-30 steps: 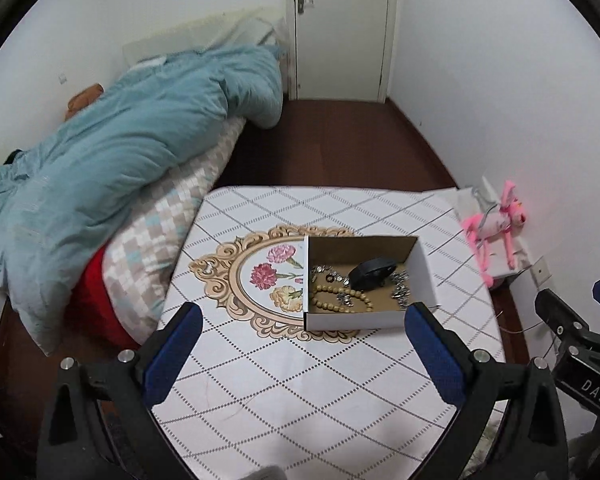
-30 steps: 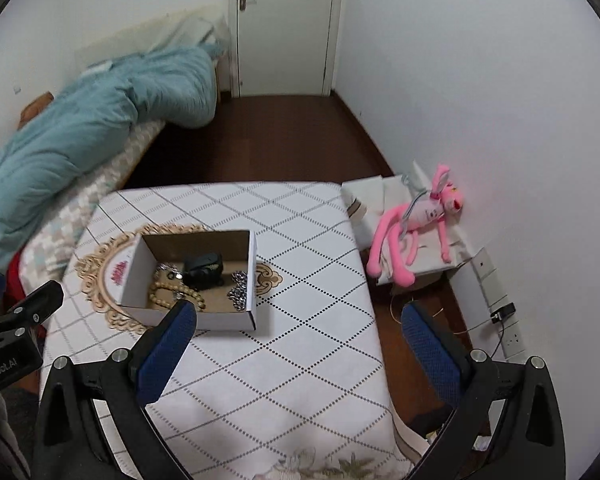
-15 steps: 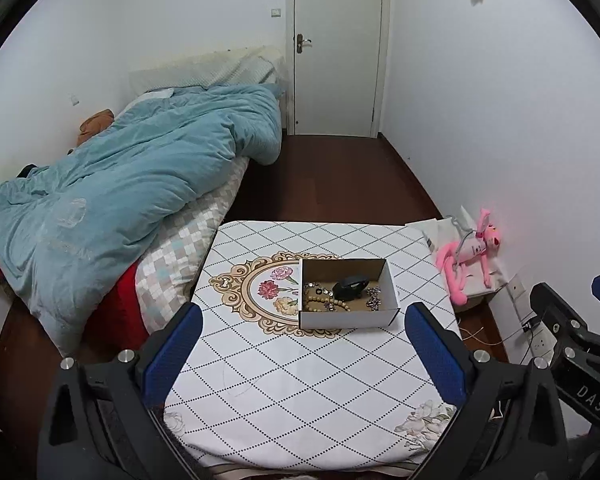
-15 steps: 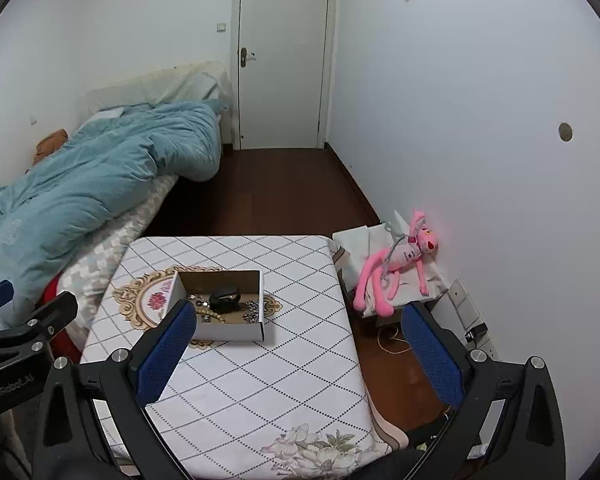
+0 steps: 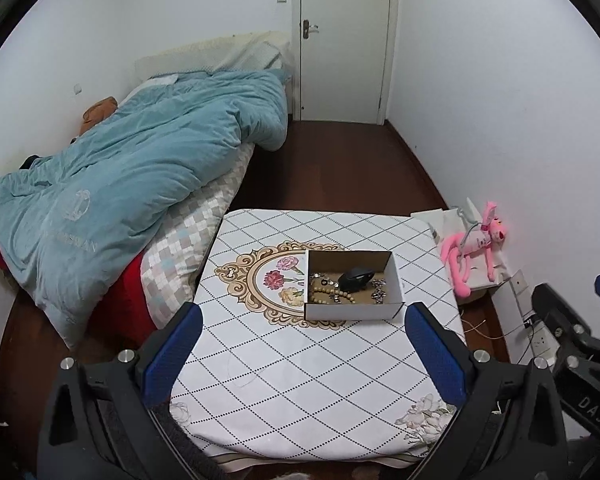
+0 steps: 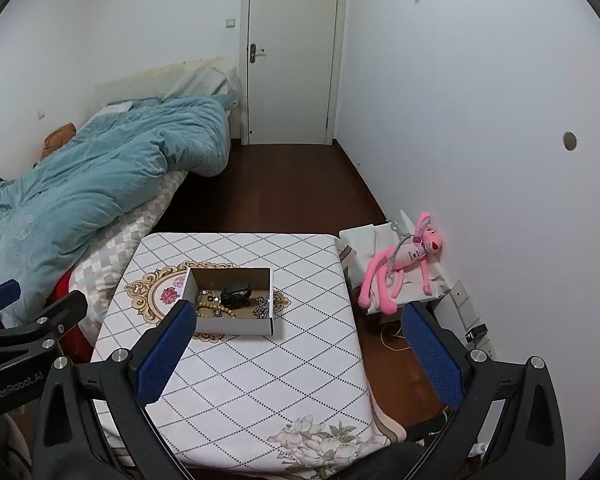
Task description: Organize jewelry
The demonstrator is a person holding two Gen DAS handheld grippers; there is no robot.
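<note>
A small open cardboard box (image 5: 352, 310) stands on a table with a white diamond-pattern cloth (image 5: 300, 368). It holds a beaded bracelet (image 5: 332, 292), a dark object (image 5: 356, 278) and silvery jewelry (image 5: 378, 292). The box also shows in the right wrist view (image 6: 236, 326). My left gripper (image 5: 300, 356) is open and empty, held well back above the table's near edge. My right gripper (image 6: 296, 356) is open and empty, to the right of the left one, also well back from the box.
A bed with a teal duvet (image 5: 120, 184) lies left of the table. A pink plush toy (image 6: 400, 264) lies on a low white stand (image 6: 364, 240) by the right wall. A closed white door (image 6: 292, 52) is at the far end, over dark wood floor (image 6: 276, 188).
Both grippers have pulled back and up from the table; the box looks smaller and farther away. Both stay open and empty.
</note>
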